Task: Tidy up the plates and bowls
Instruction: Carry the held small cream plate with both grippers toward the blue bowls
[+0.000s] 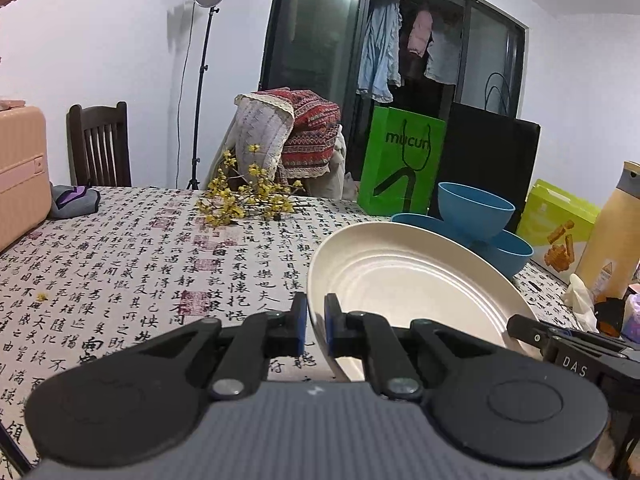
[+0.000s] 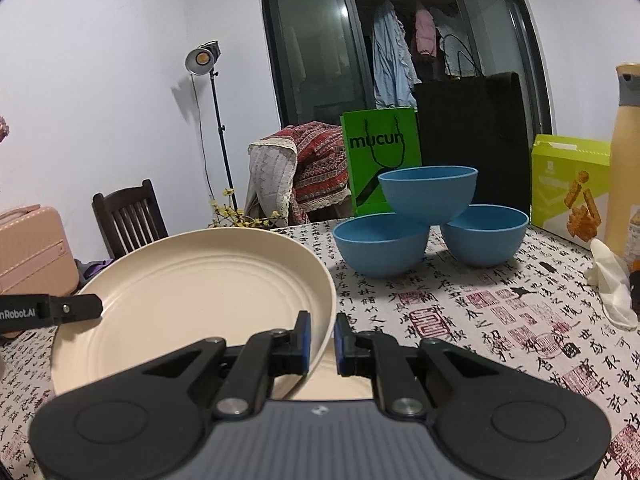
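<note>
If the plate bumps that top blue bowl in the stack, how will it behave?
The top blue bowl probably tips or slides off: it sits only on the rims of two lower blue bowls, bridging them. Its rounded bottom suggests it would rock or roll. It looks like matte plastic, so likely light and unbreakable.

- The cream plate (image 1: 408, 284) has its near rim hidden behind the left tool (image 1: 316, 322).
- In the right wrist view, the picture's right edge cuts off the tan bottle (image 2: 626, 160).
- The lower blue bowls (image 1: 508, 252) sit partly hidden behind the plate.
</note>
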